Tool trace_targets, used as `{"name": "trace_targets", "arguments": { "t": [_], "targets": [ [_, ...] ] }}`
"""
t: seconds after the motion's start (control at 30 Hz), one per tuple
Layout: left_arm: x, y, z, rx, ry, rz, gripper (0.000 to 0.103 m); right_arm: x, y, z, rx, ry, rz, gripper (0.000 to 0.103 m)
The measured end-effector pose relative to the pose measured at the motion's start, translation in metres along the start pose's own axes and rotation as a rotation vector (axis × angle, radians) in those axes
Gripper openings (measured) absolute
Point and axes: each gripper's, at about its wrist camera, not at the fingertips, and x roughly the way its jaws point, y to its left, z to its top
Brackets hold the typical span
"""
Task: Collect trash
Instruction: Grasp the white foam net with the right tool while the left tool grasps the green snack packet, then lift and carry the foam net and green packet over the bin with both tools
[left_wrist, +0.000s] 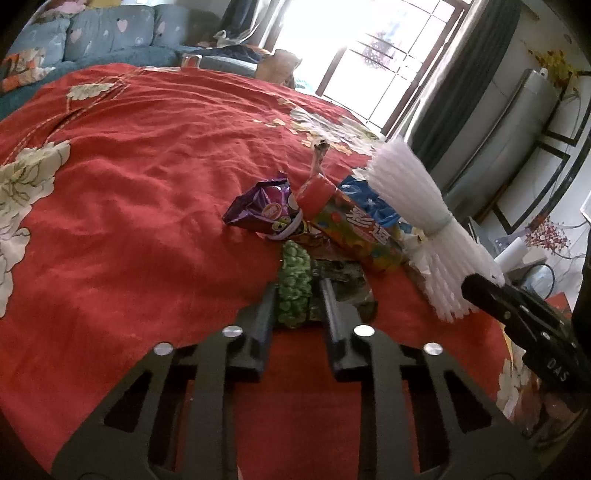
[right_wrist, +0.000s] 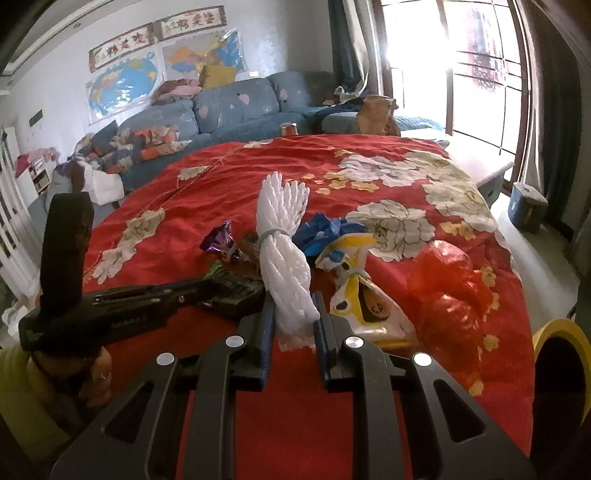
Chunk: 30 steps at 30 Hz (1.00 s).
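Observation:
A heap of trash lies on the red flowered bedspread (left_wrist: 129, 221). My left gripper (left_wrist: 299, 293) is shut on a green pea-print snack wrapper (left_wrist: 293, 291) at the near edge of the heap. My right gripper (right_wrist: 293, 314) is shut on the near end of a white bundle of plastic straws (right_wrist: 284, 258) tied with a band, which slants upward. In the left wrist view, the right gripper (left_wrist: 480, 291) enters from the right, holding the bundle (left_wrist: 406, 192). In the right wrist view, the left gripper (right_wrist: 221, 291) reaches in from the left, held by a hand (right_wrist: 96, 373).
A purple wrapper (left_wrist: 258, 206), a colourful tube with a red cap (left_wrist: 347, 221) and a blue wrapper (left_wrist: 365, 199) lie just beyond the green one. A yellow wrapper (right_wrist: 354, 295) and a red plastic bag (right_wrist: 450, 280) lie to the right. A blue sofa (right_wrist: 221, 110) stands behind.

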Motion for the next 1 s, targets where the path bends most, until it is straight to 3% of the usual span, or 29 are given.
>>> {"name": "trace_targets", "arguments": {
  "t": [0.37,1.0],
  "targets": [
    [-0.021,-0.016,0.008,0.026,-0.044,-0.067,0.002,-0.02,-0.008,-0.008,0.053,-0.02,-0.008,0.019],
    [-0.055,-0.077,0.011,0.156,-0.109,-0.154,0.001,-0.053,-0.028,-0.015,0.113,-0.072,-0.033,0.018]
  ]
}}
